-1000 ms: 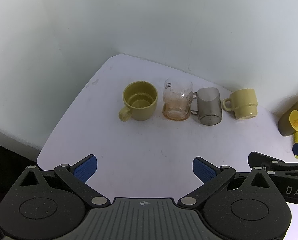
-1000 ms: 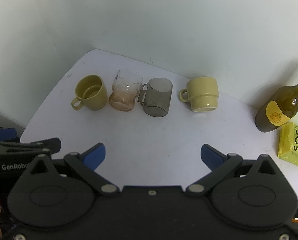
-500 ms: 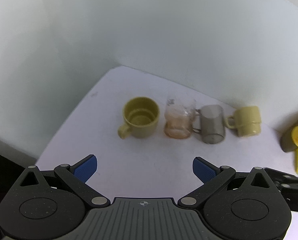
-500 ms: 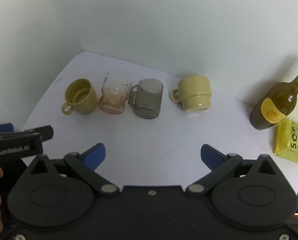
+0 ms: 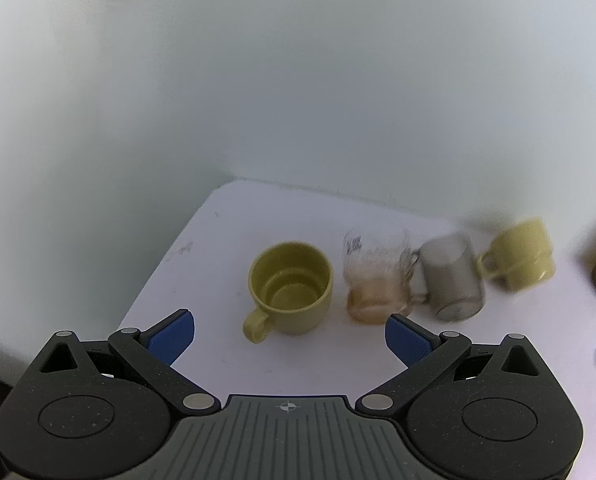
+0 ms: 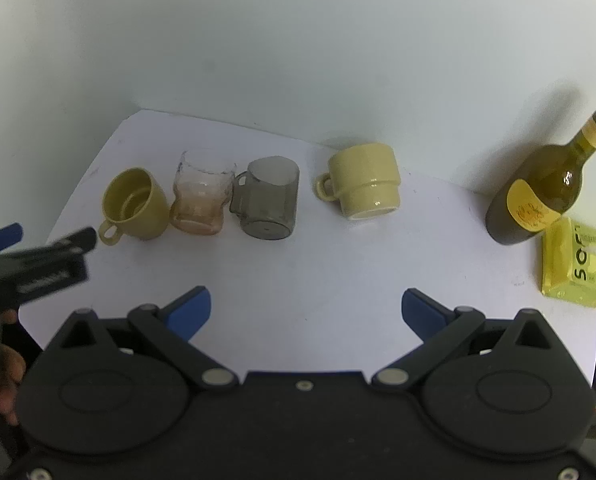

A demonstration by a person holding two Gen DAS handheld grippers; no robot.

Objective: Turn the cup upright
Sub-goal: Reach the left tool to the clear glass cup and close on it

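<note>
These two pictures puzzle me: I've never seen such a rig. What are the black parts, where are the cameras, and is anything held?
No robot here: a person holds a two-finger gripper in each hand, with a camera on each looking along its blue-tipped fingers. One picture is from the left gripper, the other from the right gripper. Both are open and hold nothing. On the white table stand four cups: an olive cup and a clear glass upright, a grey mug and a yellow cup upside down. A bottle and a yellow packet stand on the right.
</note>
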